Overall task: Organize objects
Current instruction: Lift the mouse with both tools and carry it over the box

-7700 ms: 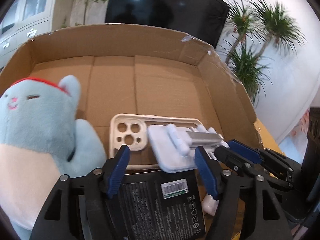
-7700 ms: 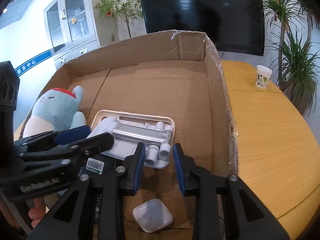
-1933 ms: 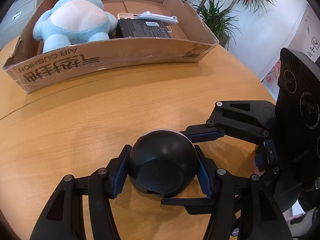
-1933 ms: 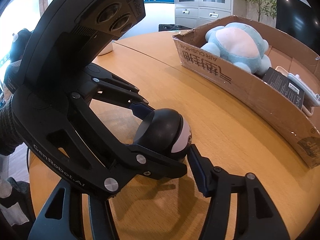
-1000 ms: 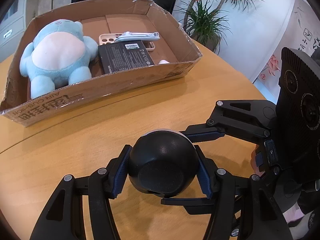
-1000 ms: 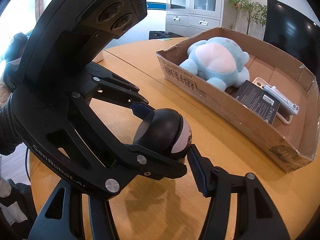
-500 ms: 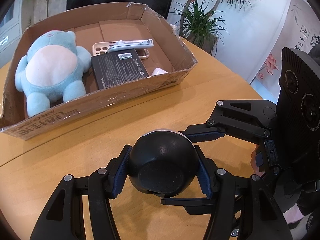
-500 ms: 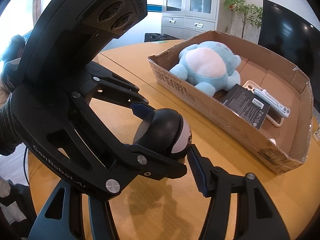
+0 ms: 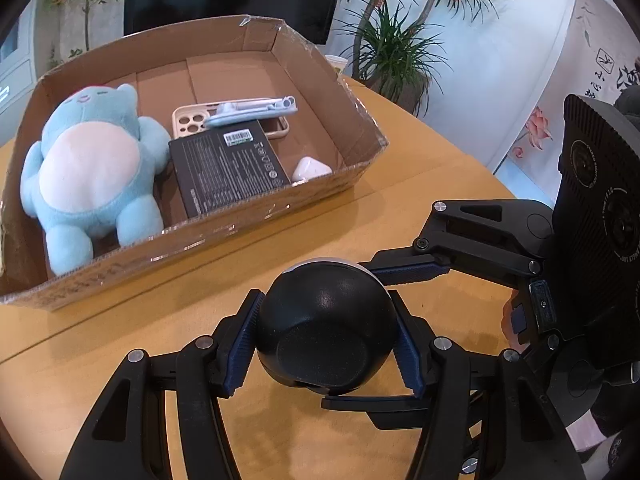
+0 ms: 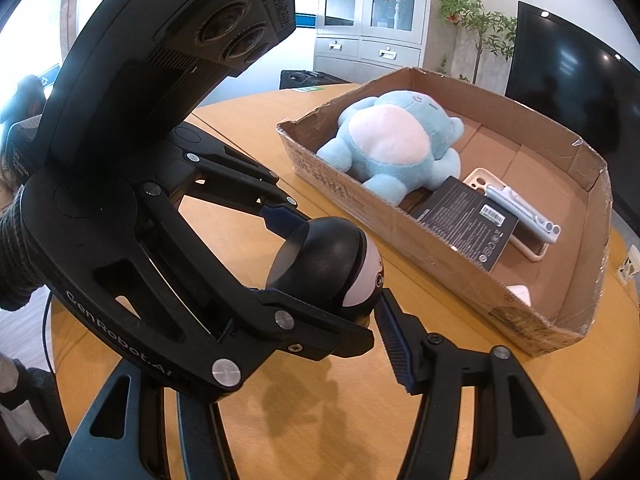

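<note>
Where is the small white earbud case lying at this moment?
In the left wrist view, the white earbud case lies inside the cardboard box, in its near right corner, just right of the black packet.

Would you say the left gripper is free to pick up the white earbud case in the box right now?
Probably not: the left gripper is shut on the black ball, and the earbud case lies tucked behind the box wall.

black ball (image 10: 324, 264) clamped in left hand-held gripper (image 10: 320, 258), cardboard box (image 10: 440, 264) behind
</note>
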